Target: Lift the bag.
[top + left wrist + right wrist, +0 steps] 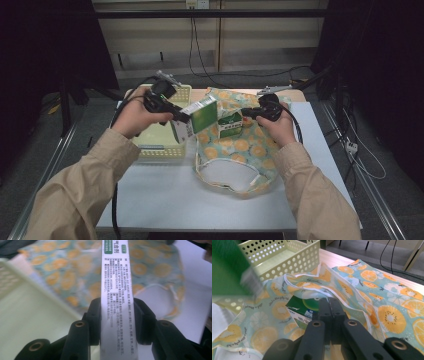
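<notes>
High view — green box [200, 118] clamped in left hand-held gripper [181, 118], above basket [160, 137].

A lab-like recording bay: dark curtains [45, 45], trailing floor cables [360, 160], one white table [200, 200].

Green box [229, 270] blurred, cropped top-left, carton [303, 308] partly hidden, prob. in bag [367, 290]

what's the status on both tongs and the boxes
Left tongs shut on green-and-white box, held above the table between basket and orange-print bag. Right tongs shut on bag fabric. Second green box in the bag.
</notes>
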`<action>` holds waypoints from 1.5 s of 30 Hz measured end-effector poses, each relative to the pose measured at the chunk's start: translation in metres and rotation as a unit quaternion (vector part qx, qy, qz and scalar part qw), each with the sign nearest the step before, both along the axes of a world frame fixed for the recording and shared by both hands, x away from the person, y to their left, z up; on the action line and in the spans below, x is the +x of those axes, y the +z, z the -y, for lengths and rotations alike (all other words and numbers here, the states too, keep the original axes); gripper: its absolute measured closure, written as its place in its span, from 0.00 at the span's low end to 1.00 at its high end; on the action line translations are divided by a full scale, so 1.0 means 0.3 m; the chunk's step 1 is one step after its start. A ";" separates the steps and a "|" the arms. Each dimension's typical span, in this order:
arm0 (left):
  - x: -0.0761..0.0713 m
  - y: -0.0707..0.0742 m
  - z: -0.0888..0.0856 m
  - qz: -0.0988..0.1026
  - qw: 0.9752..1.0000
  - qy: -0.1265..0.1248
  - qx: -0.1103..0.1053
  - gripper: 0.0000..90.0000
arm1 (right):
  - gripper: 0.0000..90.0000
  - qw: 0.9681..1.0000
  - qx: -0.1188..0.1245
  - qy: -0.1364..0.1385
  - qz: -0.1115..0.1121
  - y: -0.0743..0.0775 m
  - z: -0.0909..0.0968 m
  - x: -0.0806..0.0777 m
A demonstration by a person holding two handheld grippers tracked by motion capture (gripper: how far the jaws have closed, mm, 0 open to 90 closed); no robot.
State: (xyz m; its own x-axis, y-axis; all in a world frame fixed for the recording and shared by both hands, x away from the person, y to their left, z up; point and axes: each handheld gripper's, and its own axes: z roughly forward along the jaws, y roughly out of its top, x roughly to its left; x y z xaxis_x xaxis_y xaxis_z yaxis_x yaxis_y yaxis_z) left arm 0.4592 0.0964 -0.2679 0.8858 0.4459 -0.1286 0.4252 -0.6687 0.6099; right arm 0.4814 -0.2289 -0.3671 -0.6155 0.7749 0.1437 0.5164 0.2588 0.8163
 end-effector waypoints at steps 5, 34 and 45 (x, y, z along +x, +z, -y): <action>-0.053 -0.119 0.142 -0.017 0.999 -0.032 0.007 0.70 | 1.00 1.000 0.002 0.001 0.004 0.014 0.004 -0.008; -0.002 -0.344 0.414 0.042 0.996 0.057 -0.049 0.37 | 1.00 1.000 0.006 0.021 0.012 0.036 -0.004 -0.052; -0.019 -0.460 0.430 0.002 0.994 0.074 -0.082 0.94 | 1.00 1.000 0.011 0.020 0.018 0.056 0.003 -0.058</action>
State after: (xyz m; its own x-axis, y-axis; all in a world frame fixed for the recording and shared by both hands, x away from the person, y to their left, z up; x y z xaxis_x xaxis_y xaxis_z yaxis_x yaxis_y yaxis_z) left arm 0.4534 -0.0325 -0.4058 0.8128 0.5449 -0.2058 0.5083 -0.4912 0.7074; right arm 0.4641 -0.2299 -0.3502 -0.6507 0.7467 0.1383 0.4768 0.2600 0.8397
